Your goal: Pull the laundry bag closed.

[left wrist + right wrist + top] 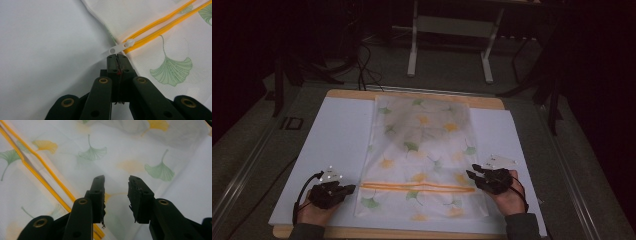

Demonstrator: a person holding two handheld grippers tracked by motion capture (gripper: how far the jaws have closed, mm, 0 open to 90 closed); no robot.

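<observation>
Dark floor and the white legs of another table [449, 42] lie behind a wooden table [412, 95] that carries a white board [337, 135]. On this board a thin white laundry bag [422, 145] with green and yellow ginkgo leaves lies flat, and an orange zipper [417, 186] runs across its near part. In the left gripper view, the jaws of the left gripper [117, 58] are pressed together with nothing between them, and the white zipper pull [121, 46] lies just ahead of their tips, very close, at the bag's edge where the zipper [160, 25] ends. In the right gripper view, the jaws of the right gripper [116, 185] stand apart with a clear gap, above the bag [130, 152]; the zipper [45, 172] passes to the left of the left jaw. Each hand, left [314, 212] and right [509, 200], holds its gripper at one end of the zipper.
</observation>
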